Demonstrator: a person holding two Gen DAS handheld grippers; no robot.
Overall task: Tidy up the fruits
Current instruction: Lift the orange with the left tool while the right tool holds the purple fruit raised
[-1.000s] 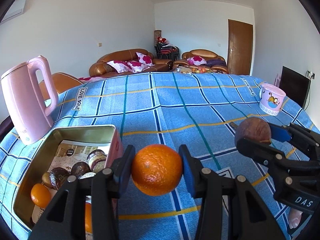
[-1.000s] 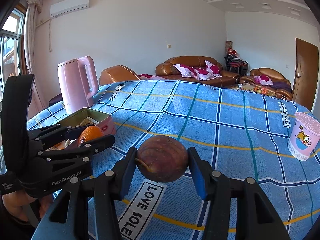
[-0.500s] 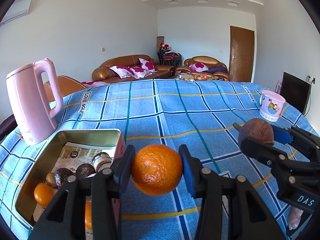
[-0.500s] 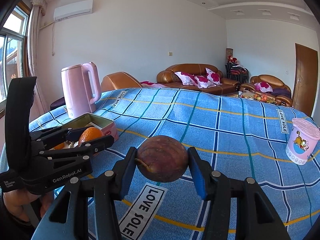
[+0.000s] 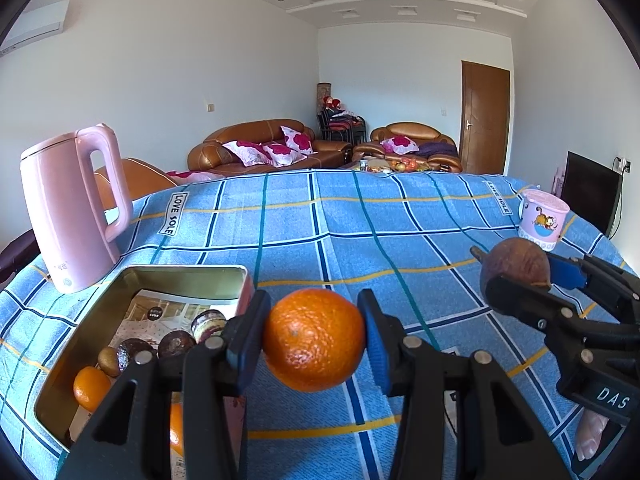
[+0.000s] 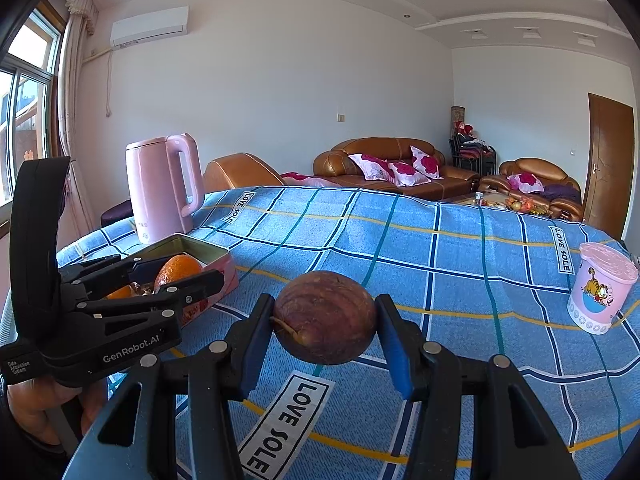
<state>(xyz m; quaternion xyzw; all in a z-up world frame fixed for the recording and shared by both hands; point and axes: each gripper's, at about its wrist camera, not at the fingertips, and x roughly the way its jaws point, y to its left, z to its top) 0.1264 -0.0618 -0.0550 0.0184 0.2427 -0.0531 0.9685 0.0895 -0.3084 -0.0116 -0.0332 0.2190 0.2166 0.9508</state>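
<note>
My left gripper is shut on an orange and holds it above the blue checked tablecloth, just right of an open metal tin. The tin holds several fruits: small oranges and dark passion fruits. My right gripper is shut on a brown passion fruit above the cloth. In the left wrist view it shows at the right; in the right wrist view the left gripper with the orange shows at the left, by the tin.
A pink electric kettle stands behind the tin at the left. A pink cartoon cup stands at the far right of the table. Sofas and a door lie beyond the table.
Both grippers have risen a little with their fruits still held; the table and tin sit lower in both views.
</note>
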